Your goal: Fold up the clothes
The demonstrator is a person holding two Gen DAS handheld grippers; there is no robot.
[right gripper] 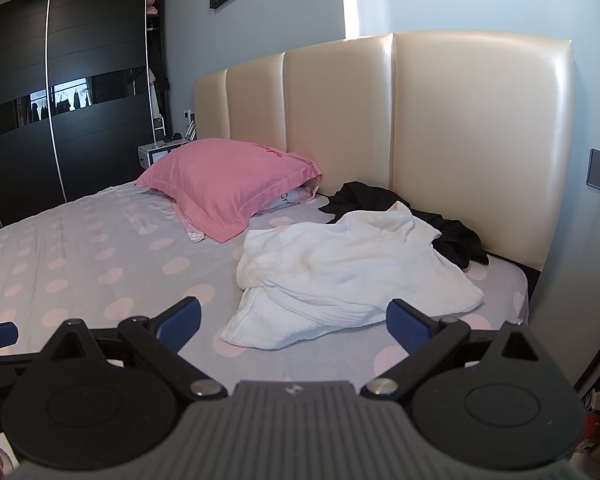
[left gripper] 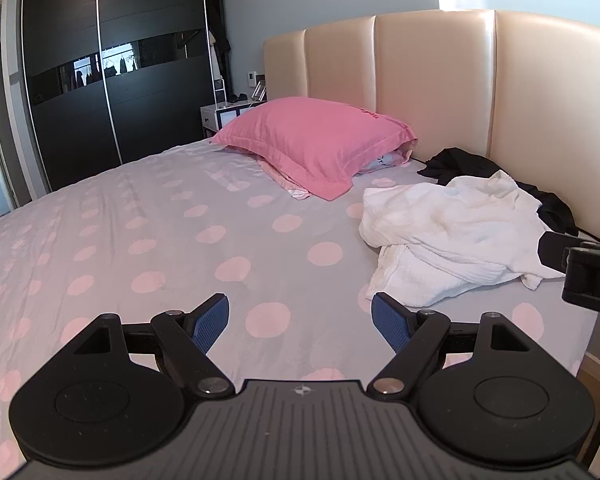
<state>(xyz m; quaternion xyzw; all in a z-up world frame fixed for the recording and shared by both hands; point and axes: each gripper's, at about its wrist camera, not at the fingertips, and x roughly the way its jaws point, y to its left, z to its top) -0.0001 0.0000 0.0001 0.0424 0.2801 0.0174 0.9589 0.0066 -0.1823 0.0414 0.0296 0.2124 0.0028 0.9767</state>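
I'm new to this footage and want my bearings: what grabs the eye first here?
The bright pink pillow stands out, lying against the cream headboard at the head of the polka-dot bed. Beside it sits a crumpled white garment, overlapping a black garment nearer the headboard. Both grippers, left and right, hover over the sheet, jaws open.

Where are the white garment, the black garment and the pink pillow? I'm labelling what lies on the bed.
white garment (right gripper: 340,264): right wrist view, middle of the crumpled heap.
black garment (right gripper: 458,240): right wrist view, the part showing behind the white one.
pink pillow (left gripper: 320,140): left wrist view, centre of its top face.
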